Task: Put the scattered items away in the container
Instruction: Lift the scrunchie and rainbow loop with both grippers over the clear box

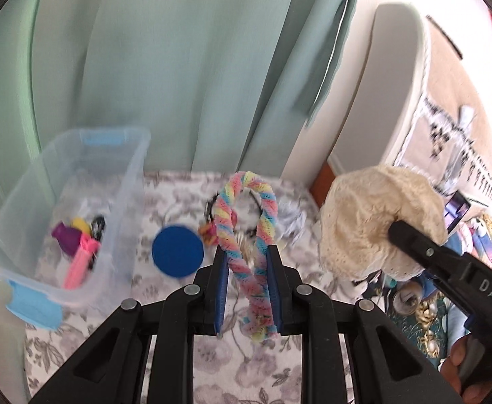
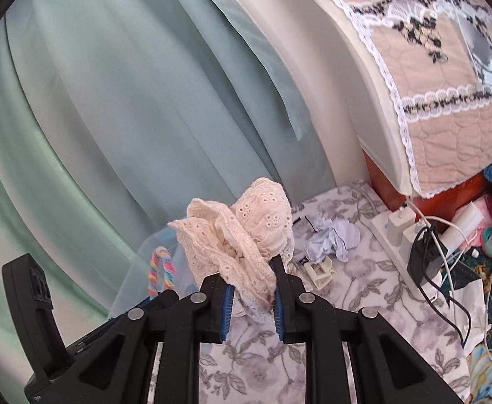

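both claws clenched on their items, lifted above the floral surface

the left claw [image 1: 247,269] pinches a pastel twisted loop [image 1: 244,225]; the right claw [image 2: 251,298] grips a cream lace cloth [image 2: 242,235]. the clear container [image 1: 67,215], holding a few colourful items, sits to the left of the left claw, with a blue disc [image 1: 177,249] lying between them.

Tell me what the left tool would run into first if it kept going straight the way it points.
Probably the small clutter on the floral cloth just beyond the left tool, which grips a rainbow braided loop; behind that hangs the green curtain. Depth is hard to judge here.
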Available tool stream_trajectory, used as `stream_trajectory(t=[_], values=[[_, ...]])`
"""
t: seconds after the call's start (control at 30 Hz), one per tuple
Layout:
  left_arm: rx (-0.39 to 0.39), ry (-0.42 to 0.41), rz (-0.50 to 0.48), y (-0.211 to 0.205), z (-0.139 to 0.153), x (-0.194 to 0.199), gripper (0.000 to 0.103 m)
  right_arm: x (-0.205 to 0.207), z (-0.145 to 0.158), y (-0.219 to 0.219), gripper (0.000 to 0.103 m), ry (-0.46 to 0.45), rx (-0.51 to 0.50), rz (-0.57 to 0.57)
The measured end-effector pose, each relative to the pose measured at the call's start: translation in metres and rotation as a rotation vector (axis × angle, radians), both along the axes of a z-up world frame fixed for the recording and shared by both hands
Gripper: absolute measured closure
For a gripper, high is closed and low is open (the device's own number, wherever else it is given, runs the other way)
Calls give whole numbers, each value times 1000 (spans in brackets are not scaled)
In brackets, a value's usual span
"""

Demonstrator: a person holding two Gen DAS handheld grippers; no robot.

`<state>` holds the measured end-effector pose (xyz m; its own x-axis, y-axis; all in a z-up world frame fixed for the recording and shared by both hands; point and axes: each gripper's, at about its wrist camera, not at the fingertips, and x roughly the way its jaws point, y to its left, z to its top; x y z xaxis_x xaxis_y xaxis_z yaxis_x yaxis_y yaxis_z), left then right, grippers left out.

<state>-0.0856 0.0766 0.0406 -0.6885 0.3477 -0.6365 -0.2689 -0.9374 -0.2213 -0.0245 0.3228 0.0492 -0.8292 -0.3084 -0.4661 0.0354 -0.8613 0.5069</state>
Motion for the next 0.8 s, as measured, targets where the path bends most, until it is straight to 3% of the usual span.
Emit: stream_trajectory(t=[0.33,0.8], values=[[50,101,18,-25,41,12,81,11,32,-11,81,74,17,-1],[101,189,92,-66,71,19,81,13,67,-42,81,148,58,26]])
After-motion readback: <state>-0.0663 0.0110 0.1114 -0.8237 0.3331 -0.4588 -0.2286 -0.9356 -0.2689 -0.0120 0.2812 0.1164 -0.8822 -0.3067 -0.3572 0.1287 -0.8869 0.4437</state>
